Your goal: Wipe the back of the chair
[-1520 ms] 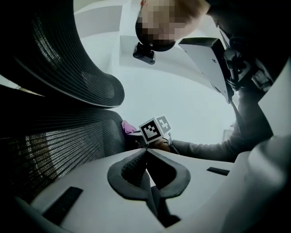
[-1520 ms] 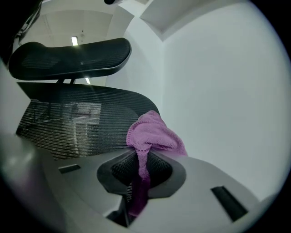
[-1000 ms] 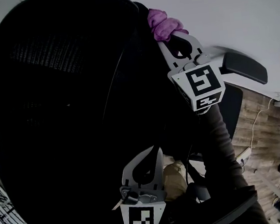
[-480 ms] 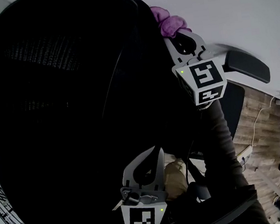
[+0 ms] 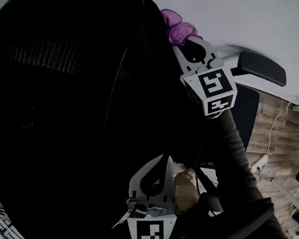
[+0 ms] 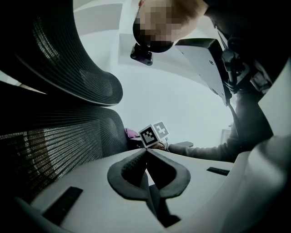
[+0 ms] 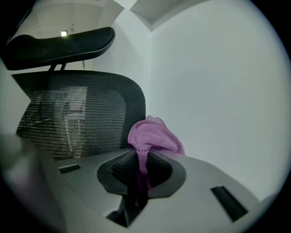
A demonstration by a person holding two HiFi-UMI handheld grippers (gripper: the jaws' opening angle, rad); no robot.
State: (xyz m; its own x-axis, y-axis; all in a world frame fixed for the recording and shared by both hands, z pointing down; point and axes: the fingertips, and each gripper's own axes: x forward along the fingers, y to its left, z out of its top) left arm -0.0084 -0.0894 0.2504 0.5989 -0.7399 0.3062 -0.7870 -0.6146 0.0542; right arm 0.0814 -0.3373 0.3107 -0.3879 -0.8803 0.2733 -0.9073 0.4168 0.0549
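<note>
The chair back (image 5: 75, 124), a dark mesh panel, fills the left and centre of the head view. Its right edge runs up to the purple cloth (image 5: 178, 27), which lies against that edge near the top, just below the headrest (image 7: 59, 43).

The right gripper (image 5: 188, 45) holds the cloth. Its 2 jaws are clamped on a fold of it, and the bunched end stands up past the tips beside the mesh.

Over the last 1 second the cloth and right gripper have slid only slightly along the edge, a little to the right and then partly back. The cloth has kept against the chair throughout. That looks like a short rubbing stroke on 1 spot. Judging by it, the wipe is under way but has covered only the upper right edge, so most of the back remains to be done.

The left gripper (image 5: 165, 160) has barely moved. It sits low and near, beside the lower part of the chair back, with its jaws pressed together on nothing.

To the far right are an armrest (image 5: 259, 69) and a white wall (image 5: 244, 9), with wood floor (image 5: 285, 133) below.
</note>
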